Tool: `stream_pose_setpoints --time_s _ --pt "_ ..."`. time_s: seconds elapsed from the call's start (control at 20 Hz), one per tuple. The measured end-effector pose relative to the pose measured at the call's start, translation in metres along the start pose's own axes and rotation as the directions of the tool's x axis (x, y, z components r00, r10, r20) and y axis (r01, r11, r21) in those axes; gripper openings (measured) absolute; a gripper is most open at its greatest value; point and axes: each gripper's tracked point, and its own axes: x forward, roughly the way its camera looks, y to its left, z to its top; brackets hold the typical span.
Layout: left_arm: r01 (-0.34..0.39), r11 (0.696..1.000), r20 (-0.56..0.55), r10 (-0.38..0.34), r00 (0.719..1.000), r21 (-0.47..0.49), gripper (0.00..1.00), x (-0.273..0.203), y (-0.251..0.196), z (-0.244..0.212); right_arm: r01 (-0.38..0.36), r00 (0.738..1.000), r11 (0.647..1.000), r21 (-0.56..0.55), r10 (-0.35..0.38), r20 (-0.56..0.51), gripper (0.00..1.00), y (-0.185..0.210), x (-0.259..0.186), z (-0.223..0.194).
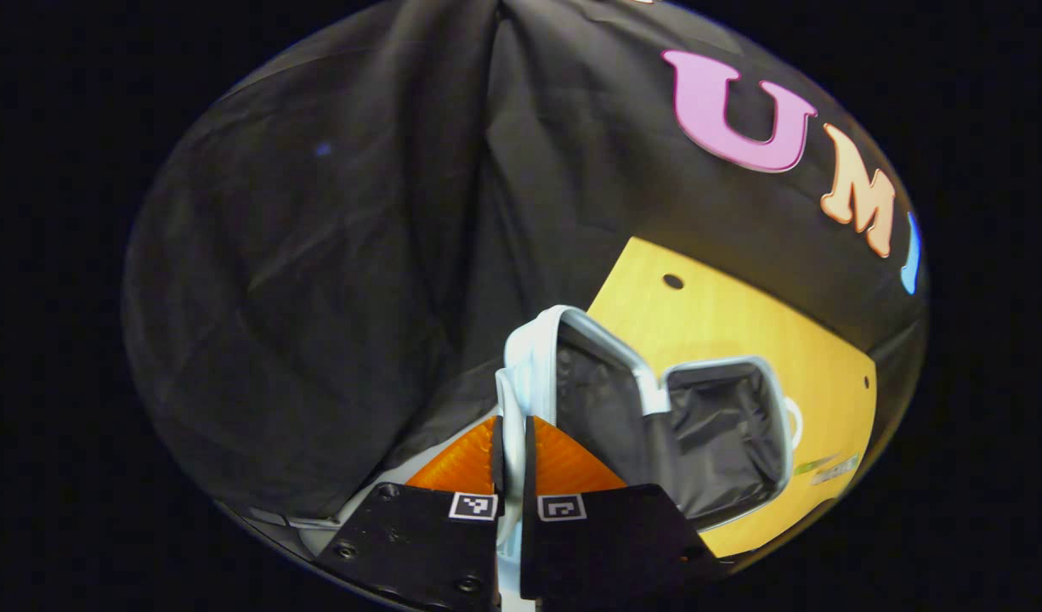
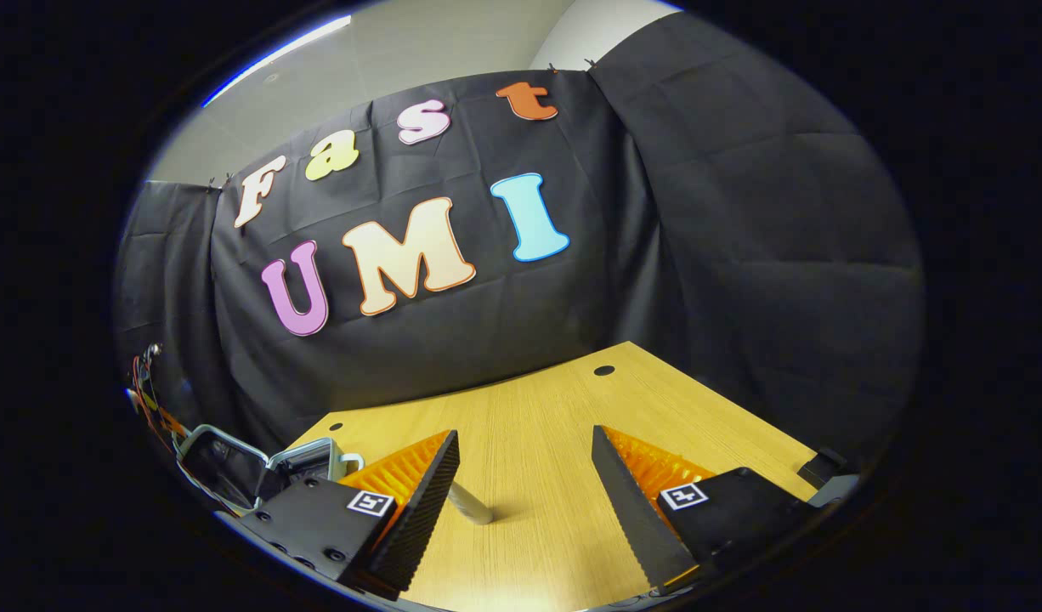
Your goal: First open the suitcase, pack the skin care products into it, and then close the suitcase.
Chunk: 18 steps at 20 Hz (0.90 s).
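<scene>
Fingers of my left gripper point(image 1: 511, 463) clamp the open suitcase point(image 1: 657, 408) rim — my right gripper point(image 2: 525, 476) hangs released over the table point(image 2: 538, 408).

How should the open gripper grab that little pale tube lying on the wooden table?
Probably around the middle of the small pale cylindrical tube, coming from above. It lies flat on the light wooden table, so the open right gripper can set one finger on each long side.
</scene>
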Motion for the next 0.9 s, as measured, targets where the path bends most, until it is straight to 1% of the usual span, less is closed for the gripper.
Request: stream_pose_setpoints --time_s 0.05,0.1,0.15,0.2,0.25,0.3,0.35,0.4,0.55,0.65,0.75,0.8,0.85,0.9 --pt "-0.016 1.0 -0.021 0.016 1.0 -0.023 0.03 0.01 0.007 -0.015 0.005 1.0 1.0 -0.005 -0.005 0.005 0.97 -0.001 0.0 0.001" --pt "-0.024 0.998 -0.048 0.022 0.999 -0.056 0.03 0.02 0.011 -0.029 0.009 1.0 1.0 -0.013 -0.009 0.007 0.92 -0.003 0.0 0.001" --pt "-0.028 0.995 -0.069 0.021 0.997 -0.097 0.03 0.028 0.012 -0.041 0.013 1.0 1.0 -0.016 -0.013 0.005 0.92 -0.005 -0.001 -0.001" --pt "-0.024 0.99 -0.089 0.011 0.996 -0.141 0.03 0.033 0.01 -0.052 0.015 1.0 1.0 -0.018 -0.015 0.002 0.97 -0.006 -0.001 -0.003" --pt "-0.027 0.984 -0.114 0.007 0.993 -0.177 0.03 0.034 0.01 -0.056 0.015 1.0 1.0 -0.022 -0.015 -0.005 0.97 -0.006 0.0 -0.005" --pt "-0.035 0.98 -0.127 0.011 0.992 -0.194 0.03 0.035 0.012 -0.059 0.015 1.0 1.0 -0.027 -0.015 -0.011 0.97 -0.007 -0.001 -0.007" --pt "-0.046 0.978 -0.145 0.016 0.989 -0.203 0.04 0.034 0.012 -0.061 0.014 1.0 0.999 -0.031 -0.015 -0.018 0.92 -0.007 -0.002 -0.009" --pt "-0.055 0.978 -0.152 0.024 0.988 -0.202 0.04 0.033 0.012 -0.059 0.013 1.0 0.999 -0.034 -0.014 -0.022 0.97 -0.007 -0.002 -0.011" --pt "-0.079 0.982 -0.166 0.05 0.985 -0.171 0.04 0.029 0.013 -0.057 0.011 0.999 0.999 -0.05 -0.012 -0.035 0.97 -0.006 -0.001 -0.015" --pt "-0.115 0.986 -0.183 0.092 0.979 -0.123 0.04 0.028 0.017 -0.059 0.006 0.999 0.999 -0.045 -0.007 -0.034 0.97 -0.003 0.0 -0.013" --pt "-0.158 0.987 -0.212 0.147 0.966 -0.036 0.11 0.03 0.016 -0.062 0.003 0.999 0.999 -0.04 -0.004 -0.035 0.97 -0.001 0.003 -0.014" --pt "-0.162 0.987 -0.216 0.158 0.963 -0.001 0.14 0.03 0.015 -0.062 0.002 0.999 0.999 -0.037 -0.003 -0.036 0.97 -0.001 0.005 -0.016" --pt "-0.162 0.986 -0.214 0.168 0.962 0.043 0.24 0.028 0.013 -0.06 -0.001 0.999 0.999 -0.037 0.0 -0.037 0.97 0.0 0.005 -0.016" --pt "-0.176 0.981 -0.205 0.19 0.96 0.082 0.31 0.026 0.015 -0.057 -0.004 0.999 0.999 -0.04 0.002 -0.037 0.97 0.001 0.006 -0.017"
